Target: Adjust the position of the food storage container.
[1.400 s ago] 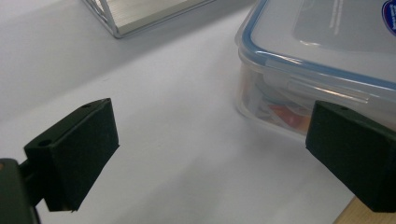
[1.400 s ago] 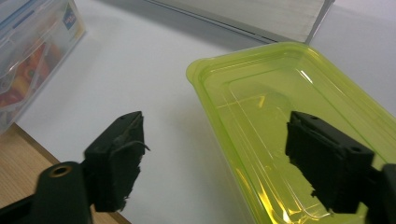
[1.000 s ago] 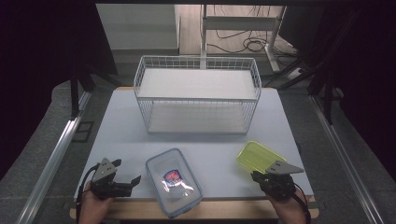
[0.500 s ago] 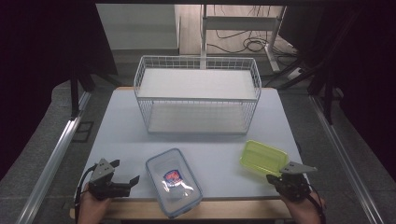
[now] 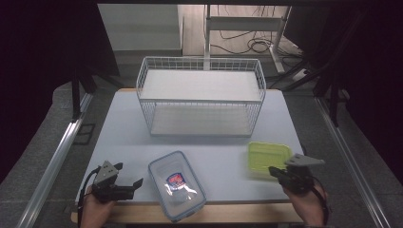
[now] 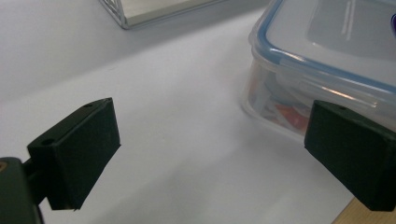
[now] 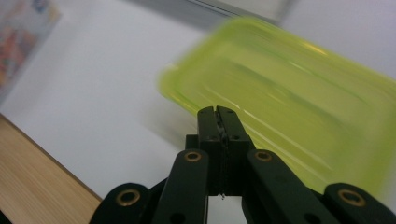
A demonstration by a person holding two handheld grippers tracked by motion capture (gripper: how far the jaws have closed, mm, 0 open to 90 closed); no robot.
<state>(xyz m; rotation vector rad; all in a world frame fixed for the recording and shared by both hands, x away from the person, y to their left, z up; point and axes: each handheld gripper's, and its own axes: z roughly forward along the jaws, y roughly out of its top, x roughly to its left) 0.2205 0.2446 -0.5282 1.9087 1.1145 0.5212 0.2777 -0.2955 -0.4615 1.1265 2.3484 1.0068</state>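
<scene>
The wire basket stands at the far middle of the bench, and everything else lies on the near side of it. The clear lidded box sits near and left of the basket, at the bench's front edge, overhanging it a little. The green container lies near and right of the basket, with bare bench between.

I judge this the approach. The left gripper, jaws spread, waits just left of the box. The right gripper, jaws pressed together on nothing, points at the container's near edge; it must open first.
</scene>
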